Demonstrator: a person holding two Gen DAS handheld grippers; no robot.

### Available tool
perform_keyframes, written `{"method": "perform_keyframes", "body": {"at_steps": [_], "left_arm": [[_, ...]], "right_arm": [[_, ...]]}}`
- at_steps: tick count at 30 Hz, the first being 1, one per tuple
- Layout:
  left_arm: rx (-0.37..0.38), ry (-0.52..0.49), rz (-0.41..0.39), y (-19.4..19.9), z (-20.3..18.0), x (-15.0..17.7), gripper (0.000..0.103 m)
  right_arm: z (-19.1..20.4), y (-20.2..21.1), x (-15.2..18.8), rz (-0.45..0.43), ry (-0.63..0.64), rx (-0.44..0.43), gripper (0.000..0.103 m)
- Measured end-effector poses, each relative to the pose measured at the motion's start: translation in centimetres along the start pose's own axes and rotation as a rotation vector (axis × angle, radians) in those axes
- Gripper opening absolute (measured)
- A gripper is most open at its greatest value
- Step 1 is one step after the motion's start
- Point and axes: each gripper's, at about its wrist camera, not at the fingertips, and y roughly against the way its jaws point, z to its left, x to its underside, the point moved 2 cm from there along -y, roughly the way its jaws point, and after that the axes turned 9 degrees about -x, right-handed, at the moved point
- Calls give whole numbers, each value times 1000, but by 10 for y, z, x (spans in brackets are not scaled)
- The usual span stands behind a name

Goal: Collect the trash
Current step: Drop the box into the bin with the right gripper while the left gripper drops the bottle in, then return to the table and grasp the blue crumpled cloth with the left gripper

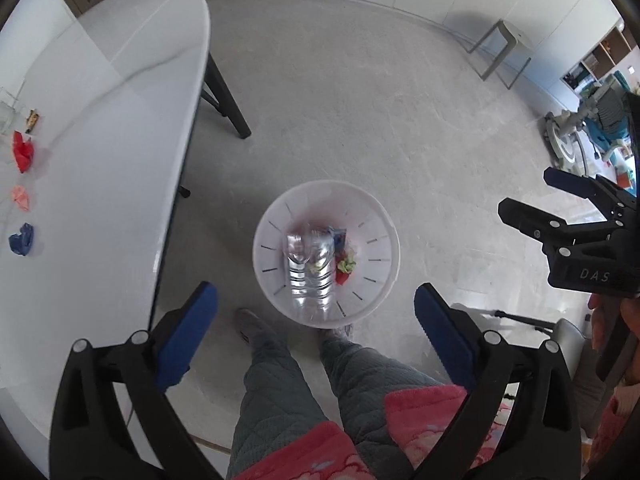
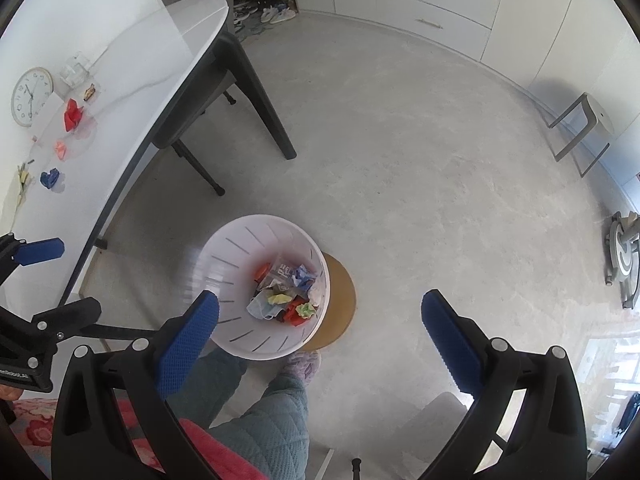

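A white slotted trash bin (image 1: 276, 224) stands on the floor by my feet; it also shows in the right wrist view (image 2: 232, 248). In the left wrist view a clear plastic bottle (image 1: 310, 272) blurs in or just above it, over colored scraps (image 2: 284, 300). My left gripper (image 1: 316, 328) is open and empty above the bin. My right gripper (image 2: 320, 328) is open and empty, to the bin's right. On the white table (image 1: 100, 120) lie a red wad (image 1: 22, 152), a pink wad (image 1: 21, 197) and a blue wad (image 1: 22, 240).
A small wrapper (image 1: 33, 120) and a clear glass (image 2: 74, 70) sit further along the table, with a round clock (image 2: 31, 96). A chair (image 2: 192, 120) is tucked under the table. A stool (image 1: 502, 48) stands by the far cabinets. A round wooden board (image 2: 340, 300) lies under the bin.
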Motion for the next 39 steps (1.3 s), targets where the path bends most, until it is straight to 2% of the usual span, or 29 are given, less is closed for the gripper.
{"method": "perform_keyframes", "body": {"at_steps": [5,14,17,22,27,31,36,39], "left_arm": [[-34,96,-48,20,30,4,95],[-147,374,-73,43,135,33,95],[-177,485,-63,46,171,51,95],[-215,616,-47,46,226,79,95],[-213,712,-34,44,282,96,95],[-211,737,-46,41,320,102,95],[-223,694,-60,35,366,100,95],[-201,686,-74,29,385,99,95]], "right_arm": [[14,-4,-8,-7,27,-19,101],[66,-12,-33,-1,151,-84,101],[90,-17,-42,5,206,-110,100],[142,-23,-64,3,289,-148,101],[199,-33,-84,-2,360,-181,101],[249,-48,-99,5,403,-197,101],[305,-68,-120,4,422,-213,101],[335,-79,-131,9,429,-230,101]]}}
